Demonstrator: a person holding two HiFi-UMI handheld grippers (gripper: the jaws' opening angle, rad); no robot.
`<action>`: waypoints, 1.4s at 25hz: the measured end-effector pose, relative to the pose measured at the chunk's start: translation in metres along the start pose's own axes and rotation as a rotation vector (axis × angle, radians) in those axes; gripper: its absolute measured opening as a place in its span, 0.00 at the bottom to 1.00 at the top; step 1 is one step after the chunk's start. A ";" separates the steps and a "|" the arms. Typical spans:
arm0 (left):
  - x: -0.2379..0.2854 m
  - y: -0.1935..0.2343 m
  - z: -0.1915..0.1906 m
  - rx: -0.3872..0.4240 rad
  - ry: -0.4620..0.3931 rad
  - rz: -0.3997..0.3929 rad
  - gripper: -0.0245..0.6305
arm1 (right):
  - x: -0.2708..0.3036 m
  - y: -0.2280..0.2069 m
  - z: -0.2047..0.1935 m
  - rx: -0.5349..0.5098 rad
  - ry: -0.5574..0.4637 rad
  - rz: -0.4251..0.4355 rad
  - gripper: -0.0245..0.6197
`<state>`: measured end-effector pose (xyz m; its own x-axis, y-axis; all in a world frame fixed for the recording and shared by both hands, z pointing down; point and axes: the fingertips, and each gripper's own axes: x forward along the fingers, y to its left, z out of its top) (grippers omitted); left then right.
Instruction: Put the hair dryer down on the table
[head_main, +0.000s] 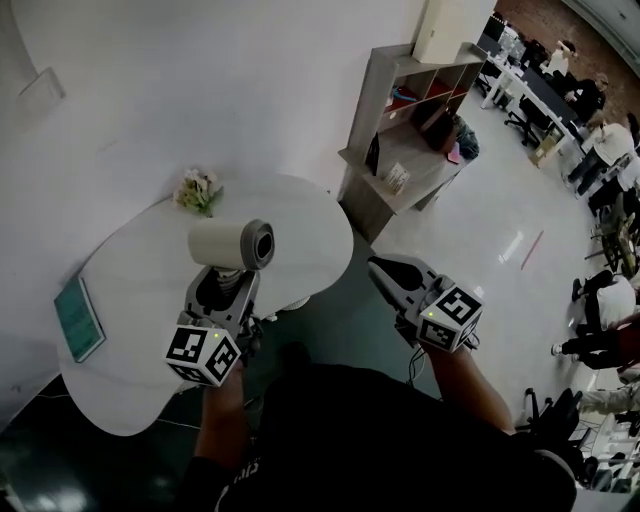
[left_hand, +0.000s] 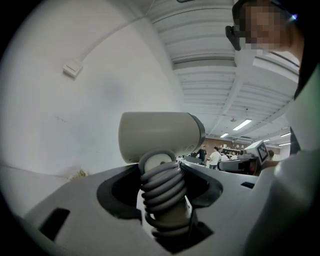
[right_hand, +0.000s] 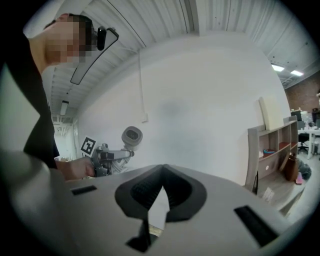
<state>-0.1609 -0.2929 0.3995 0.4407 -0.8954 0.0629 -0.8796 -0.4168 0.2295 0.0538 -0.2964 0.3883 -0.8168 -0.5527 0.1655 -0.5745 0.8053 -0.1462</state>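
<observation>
A beige hair dryer (head_main: 232, 243) with a grey nozzle end stands upright above the white table (head_main: 130, 290). My left gripper (head_main: 228, 282) is shut on its handle, which has the grey cord (left_hand: 162, 192) wound round it. In the left gripper view the dryer's barrel (left_hand: 160, 135) lies crosswise above the jaws. My right gripper (head_main: 382, 270) hangs to the right, past the table's edge and over the floor, with its jaws together and nothing in them. The right gripper view shows the dryer (right_hand: 132, 136) from the side, held level in front of the white wall.
A small bunch of flowers (head_main: 198, 190) stands at the table's far edge, and a teal book (head_main: 79, 318) lies at its left. A grey shelf unit (head_main: 410, 130) stands against the wall to the right. People sit at desks (head_main: 560, 100) far right.
</observation>
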 end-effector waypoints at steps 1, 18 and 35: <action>0.005 0.007 0.002 -0.002 0.007 -0.007 0.42 | 0.011 -0.001 0.000 0.005 0.007 0.000 0.05; 0.058 0.075 -0.020 -0.051 0.108 0.022 0.42 | 0.104 -0.042 -0.015 0.064 0.077 0.037 0.05; 0.165 0.105 -0.069 -0.032 0.300 0.026 0.42 | 0.141 -0.123 -0.014 0.123 0.084 0.063 0.05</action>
<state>-0.1687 -0.4738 0.5009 0.4559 -0.8173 0.3523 -0.8871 -0.3851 0.2546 0.0104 -0.4703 0.4431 -0.8472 -0.4777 0.2326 -0.5285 0.8027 -0.2762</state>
